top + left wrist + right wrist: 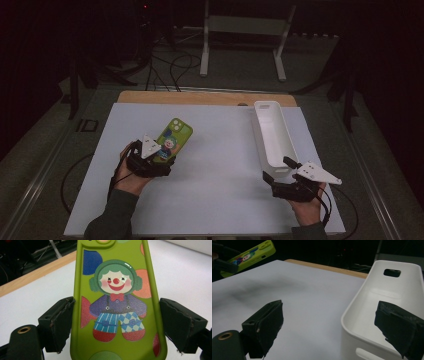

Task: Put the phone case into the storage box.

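Tabletop: left tongs clamp phone case; right tongs agape.

Black grippers with grey triangular plates, dark green sleeves.

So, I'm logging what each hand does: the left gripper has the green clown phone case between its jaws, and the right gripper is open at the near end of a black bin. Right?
Not quite: the bin is white, as the right gripper view shows. The left gripper does have the green clown phone case between its jaws, and the right gripper is open at the bin's near end.
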The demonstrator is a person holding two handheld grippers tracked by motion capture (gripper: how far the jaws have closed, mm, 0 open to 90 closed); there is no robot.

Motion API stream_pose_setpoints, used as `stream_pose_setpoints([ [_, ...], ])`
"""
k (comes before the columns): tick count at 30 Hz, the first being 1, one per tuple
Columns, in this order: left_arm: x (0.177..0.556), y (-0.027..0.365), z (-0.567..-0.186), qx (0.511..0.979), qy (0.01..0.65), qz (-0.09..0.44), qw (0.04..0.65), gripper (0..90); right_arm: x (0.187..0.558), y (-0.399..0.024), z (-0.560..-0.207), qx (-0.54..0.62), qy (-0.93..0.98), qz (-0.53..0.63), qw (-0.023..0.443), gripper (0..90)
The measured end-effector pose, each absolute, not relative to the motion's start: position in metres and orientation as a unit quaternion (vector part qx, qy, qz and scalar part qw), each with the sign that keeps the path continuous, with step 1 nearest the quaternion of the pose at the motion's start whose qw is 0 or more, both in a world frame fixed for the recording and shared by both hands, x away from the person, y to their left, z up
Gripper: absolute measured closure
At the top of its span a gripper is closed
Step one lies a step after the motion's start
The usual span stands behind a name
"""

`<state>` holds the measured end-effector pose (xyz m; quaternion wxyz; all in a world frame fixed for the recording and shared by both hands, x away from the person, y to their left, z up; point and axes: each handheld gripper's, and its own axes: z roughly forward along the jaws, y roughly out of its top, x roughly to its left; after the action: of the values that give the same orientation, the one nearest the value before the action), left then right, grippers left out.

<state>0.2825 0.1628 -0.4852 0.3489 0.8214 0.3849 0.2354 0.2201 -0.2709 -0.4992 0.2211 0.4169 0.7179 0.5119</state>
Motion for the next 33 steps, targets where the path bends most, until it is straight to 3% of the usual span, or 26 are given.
stream_pose_setpoints([
  [33, 0.277, 0.116, -0.475, 0.838, 0.317, 0.236, 0.375, 16.1, 0.239, -0.253, -0.475, 0.416, 0.718, 0.531, 0.173, 8.2],
])
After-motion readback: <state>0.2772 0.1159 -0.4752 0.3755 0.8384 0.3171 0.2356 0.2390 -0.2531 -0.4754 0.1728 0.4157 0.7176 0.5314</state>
